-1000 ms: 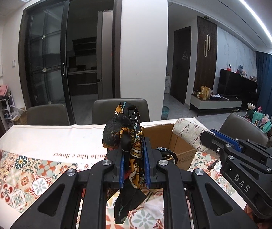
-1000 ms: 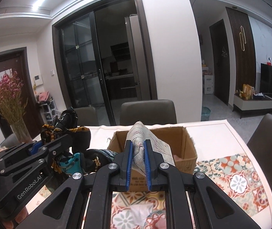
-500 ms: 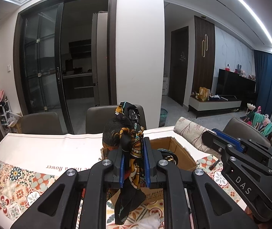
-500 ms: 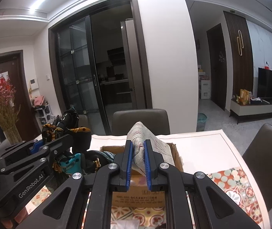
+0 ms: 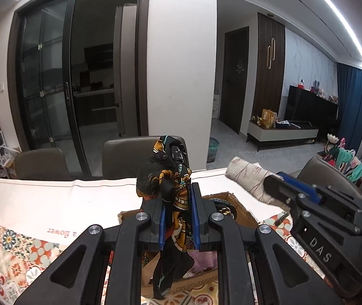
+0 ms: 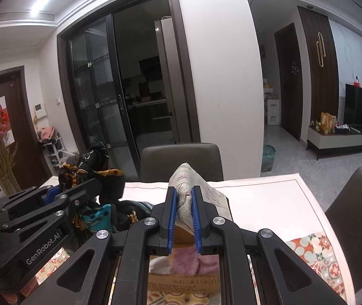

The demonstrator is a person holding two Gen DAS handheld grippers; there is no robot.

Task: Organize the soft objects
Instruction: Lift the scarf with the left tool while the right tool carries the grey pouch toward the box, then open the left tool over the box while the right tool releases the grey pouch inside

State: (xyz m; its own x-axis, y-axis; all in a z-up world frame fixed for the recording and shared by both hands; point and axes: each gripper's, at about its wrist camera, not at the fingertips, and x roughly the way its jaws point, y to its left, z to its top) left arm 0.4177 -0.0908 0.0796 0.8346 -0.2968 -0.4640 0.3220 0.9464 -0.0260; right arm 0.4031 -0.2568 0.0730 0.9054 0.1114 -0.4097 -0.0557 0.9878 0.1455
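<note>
Left wrist view: my left gripper [image 5: 178,213] is clamped on a black, orange and teal patterned scarf [image 5: 167,178], whose bunched upper part rises above the blue finger pads [image 5: 161,225] while a tail hangs below them. Directly under the gripper stands an open cardboard box [image 5: 241,209] on a table covered by a floral-tile tablecloth [image 5: 10,249]; a pale purple cloth [image 5: 203,259] lies inside the box. At right, my right gripper [image 5: 273,178] holds a beige printed cloth [image 5: 247,175] above the far side of the box.

Right wrist view: my right gripper [image 6: 183,218] is closed on the beige printed cloth [image 6: 187,185], pinched upright between its pads, with the rest draping toward the box rim [image 6: 227,208]. Pink and white soft items [image 6: 191,260] show in the box beneath the fingers. At left, my left gripper [image 6: 89,185] carries the scarf [image 6: 92,162], which bunches above it and hangs down beside the box. A grey chair [image 6: 181,160] stands behind the table.
</note>
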